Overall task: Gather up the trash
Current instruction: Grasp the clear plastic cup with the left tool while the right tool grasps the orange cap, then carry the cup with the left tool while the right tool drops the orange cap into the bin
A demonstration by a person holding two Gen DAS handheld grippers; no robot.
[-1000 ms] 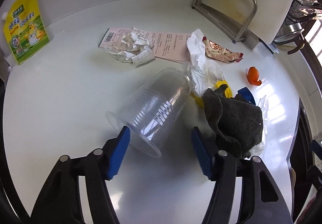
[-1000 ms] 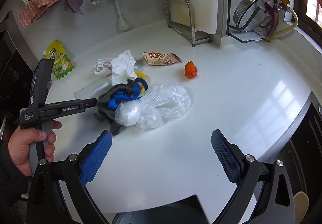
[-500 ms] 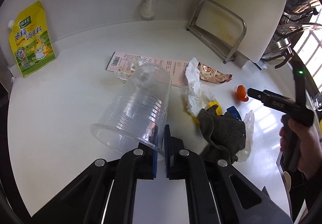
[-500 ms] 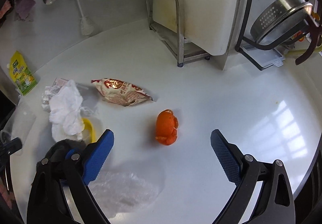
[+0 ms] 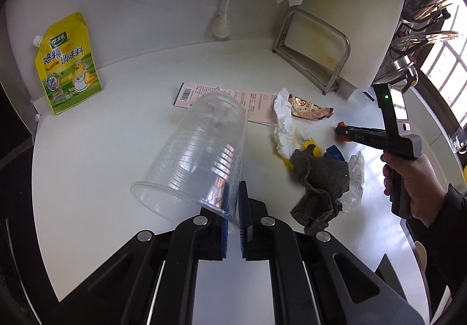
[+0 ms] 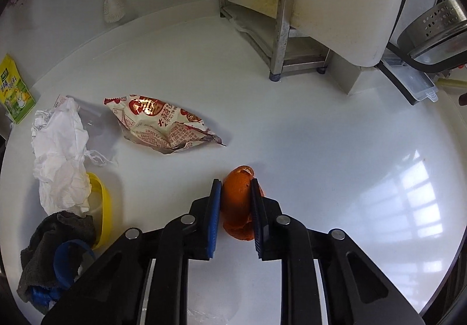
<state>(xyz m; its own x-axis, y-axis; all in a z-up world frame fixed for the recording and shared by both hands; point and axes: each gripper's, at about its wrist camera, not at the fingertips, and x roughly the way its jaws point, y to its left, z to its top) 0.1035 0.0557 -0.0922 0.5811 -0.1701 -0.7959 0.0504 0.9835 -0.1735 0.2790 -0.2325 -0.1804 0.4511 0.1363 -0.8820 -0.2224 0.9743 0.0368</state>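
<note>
1. Left wrist view: my left gripper (image 5: 233, 208) pinches the clear plastic cup (image 5: 201, 155) by its rim wall, tilted above the counter (image 5: 102, 150), so it carries easily.
2. My right gripper (image 6: 235, 208) has just been closing around the orange peel (image 6: 237, 202) on the counter, pads pressing its sides for lifting.

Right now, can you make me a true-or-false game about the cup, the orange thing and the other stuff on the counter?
1. The left gripper is pinching the rim of the clear plastic cup. True.
2. The cup is full of water. False: it looks empty, and you can see straight through it.
3. The right gripper is closed on the orange peel. True: its jaws have just been closing, and the peel sits between the pads.
4. The red and white snack wrapper is inside the cup. False: it lies flat on the white counter.
5. The yellow seasoning pouch lies flat in the middle of the counter. False: it leans against the back wall.
</note>
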